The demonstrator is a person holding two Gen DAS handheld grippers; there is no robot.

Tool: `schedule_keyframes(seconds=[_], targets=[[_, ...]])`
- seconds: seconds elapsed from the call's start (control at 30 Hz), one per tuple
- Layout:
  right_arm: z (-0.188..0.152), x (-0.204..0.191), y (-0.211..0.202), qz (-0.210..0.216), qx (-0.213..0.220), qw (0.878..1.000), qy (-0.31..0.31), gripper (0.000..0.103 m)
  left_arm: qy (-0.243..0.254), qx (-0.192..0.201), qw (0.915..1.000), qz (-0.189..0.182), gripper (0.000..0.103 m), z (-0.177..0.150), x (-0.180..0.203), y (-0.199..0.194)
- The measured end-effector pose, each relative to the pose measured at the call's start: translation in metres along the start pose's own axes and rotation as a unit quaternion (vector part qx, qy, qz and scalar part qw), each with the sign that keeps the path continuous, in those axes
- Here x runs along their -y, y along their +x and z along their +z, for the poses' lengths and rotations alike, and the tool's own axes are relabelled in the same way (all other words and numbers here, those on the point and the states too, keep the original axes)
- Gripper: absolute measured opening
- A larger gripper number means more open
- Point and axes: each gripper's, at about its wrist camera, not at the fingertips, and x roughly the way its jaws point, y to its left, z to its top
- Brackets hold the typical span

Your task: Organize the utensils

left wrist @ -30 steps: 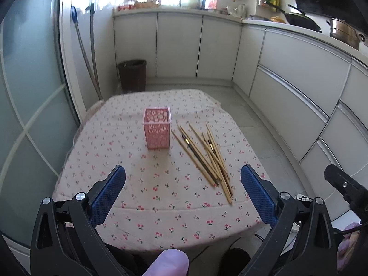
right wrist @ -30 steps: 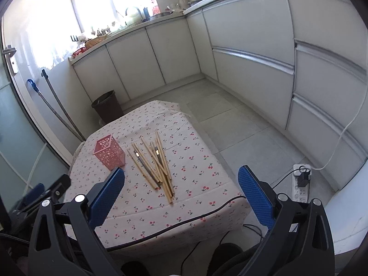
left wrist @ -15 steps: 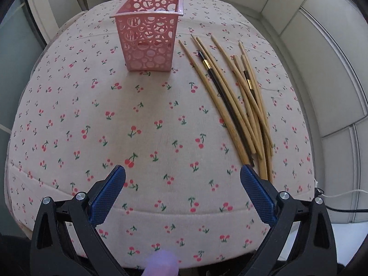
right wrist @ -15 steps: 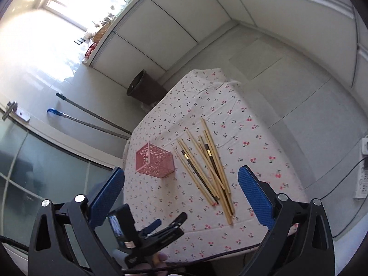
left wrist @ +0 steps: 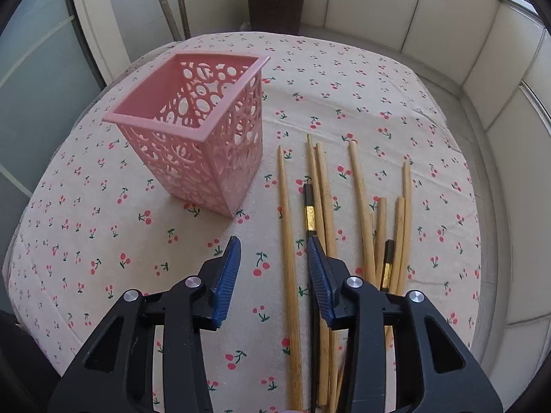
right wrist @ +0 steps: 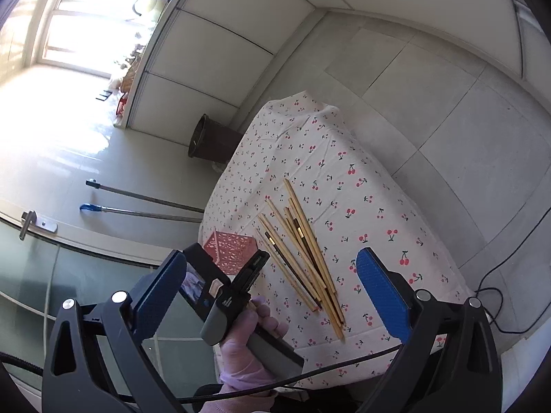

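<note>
while my left gripper (left wrist: 273,253) closes around one pale chopstick (left wrist: 288,241), my right gripper (right wrist: 272,282) hangs wide open with nothing in it.

the pink cutout holder (left wrist: 196,127) stands upright at the upper left of the left wrist frame on the cherry-print cloth (left wrist: 361,79), and no utensil shows inside it. the chopsticks (left wrist: 361,213) lie loose on the cloth just right of it, two of them dark with gold bands. my pads are not yet pressing the stick.
</note>
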Motion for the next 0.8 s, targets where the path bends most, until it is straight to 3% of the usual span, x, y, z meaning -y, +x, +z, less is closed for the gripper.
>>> schedule_keyframes(seconds=[0.13, 0.2, 0.23, 0.3, 0.43, 0.5, 0.57, 0.73, 0.8], targets=[[0.002, 0.003, -0.002, 0.014, -0.004, 1.0, 0.01, 0.096, -0.012, -0.017, 0.9992, 0.035, 0.039, 0.011, 0.005, 0.02], [0.002, 0.003, -0.002, 0.022, -0.005, 1.0, 0.01, 0.096, -0.033, -0.066, 0.9967, 0.032, 0.037, 0.012, 0.002, 0.04], [0.002, 0.002, -0.003, 0.023, -0.004, 1.0, 0.009, 0.096, -0.043, -0.066, 0.9965, 0.029, 0.036, 0.012, 0.001, 0.041], [0.003, 0.002, -0.004, 0.023, -0.002, 1.0, 0.009, 0.096, -0.016, -0.063, 0.9979, 0.008, 0.021, 0.013, 0.012, 0.04], [0.004, 0.007, -0.003, 0.018, -0.003, 1.0, 0.017, 0.096, 0.086, -0.057, 0.9927, -0.064, 0.006, 0.001, 0.037, 0.031], [0.004, 0.01, -0.002, 0.013, -0.003, 1.0, 0.024, 0.096, 0.114, -0.077, 0.9779, -0.157, 0.006, -0.005, 0.036, 0.028], [0.004, 0.012, -0.001, 0.01, -0.004, 1.0, 0.028, 0.096, 0.138, -0.092, 0.9644, -0.206, 0.007, -0.009, 0.032, 0.027], [0.005, 0.015, -0.002, 0.01, -0.001, 0.999, 0.032, 0.096, 0.16, -0.076, 0.9679, -0.178, 0.014, 0.008, 0.027, 0.026], [0.011, 0.019, -0.001, -0.018, 0.015, 0.999, 0.022, 0.096, 0.159, -0.075, 0.9696, -0.17, 0.029, 0.02, 0.033, 0.025]])
